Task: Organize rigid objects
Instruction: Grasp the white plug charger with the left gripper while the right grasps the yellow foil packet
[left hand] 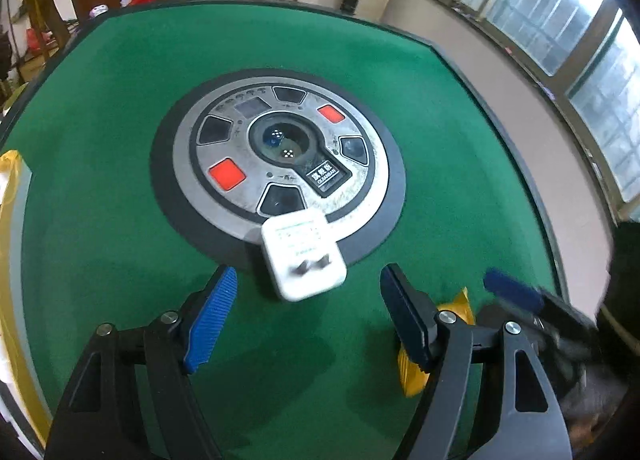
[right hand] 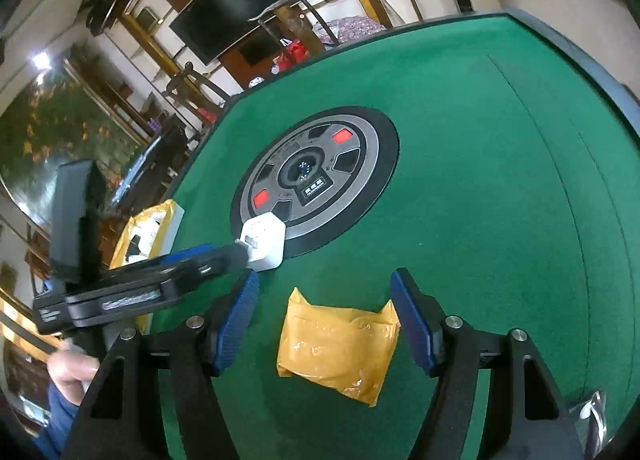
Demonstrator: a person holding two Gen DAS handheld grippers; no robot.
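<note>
Label on centre console (left hand: 325, 177) too blurred to read

**What I can't make out from here**

In my left wrist view, my left hand-held gripper (left hand: 308, 300) covers most of the yellow packet (left hand: 454, 310) with its right finger; only two scraps of it show. My right hand-held gripper (left hand: 516, 296) at the right edge is smeared with blur and cut off. The white charger (left hand: 304, 260) shows blurred prongs, and its printed label is too small to read.

In my right wrist view, the yellow-taped box (right hand: 154, 226) at centre left sits half behind my left hand-held gripper, its contents unclear. A shiny object (right hand: 592, 412) at lower right is cut off.
</note>
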